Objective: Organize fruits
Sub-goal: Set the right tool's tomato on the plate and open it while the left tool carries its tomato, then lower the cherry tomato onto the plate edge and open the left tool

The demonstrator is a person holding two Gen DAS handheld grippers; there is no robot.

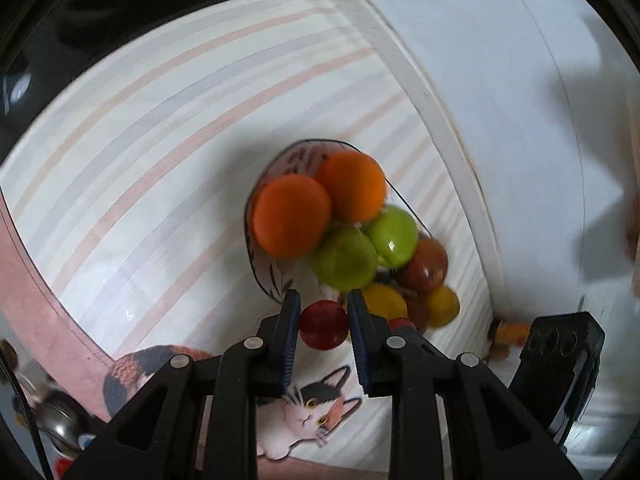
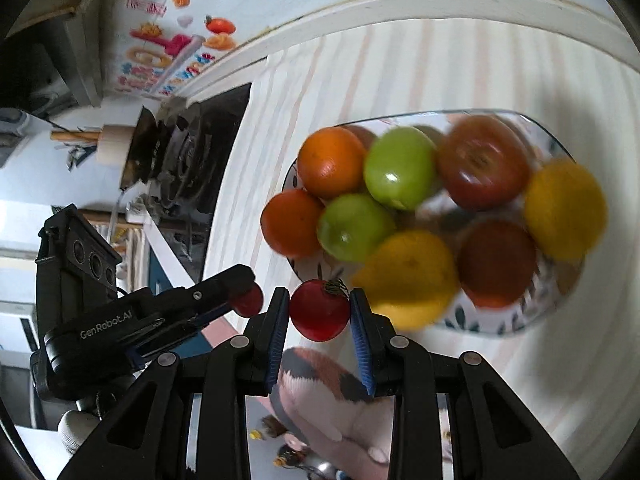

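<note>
small red fruit point(image 1: 323, 324) clamped between the blue pads of left gripper point(image 1: 323, 326), jaws nearly shut and pressing its sides; held above the striped cloth point(image 1: 160, 184), just short of the plate point(image 1: 288, 160). second red fruit with green calyx point(image 2: 319, 309), tomato-like, pinched the same way by right gripper point(image 2: 319, 310), jaws drawn in as far as its width allows; also carried clear of the cloth, at the near rim of the plate. left gripper seen again in the right wrist view, low at left, its red load showing at the tip.

patterned plate heaped with the rest: two orange fruits point(image 1: 292, 216) touching each other, two green fruits point(image 1: 346, 258) beside them, dark red fruits point(image 1: 426, 266) and yellow fruits point(image 1: 442, 306) toward the far end. fruits blurred; exact kinds not certain.

around this: printed cat point(image 1: 312, 412) on the cloth beneath the grippers, white ledge point(image 1: 440, 120) along the cloth's edge, gas stove point(image 2: 180, 156) off the cloth's side, wall stickers point(image 2: 168, 56) beyond.

step in hand, as judged: carrying a small red fruit in each gripper, either onto or away from the heap; direction not readable here. next move calls for a clear resting spot, a gentle lowering, and a slow release so that round, smooth fruit does not roll; soft skin likely to bruise under a harder squeeze.
</note>
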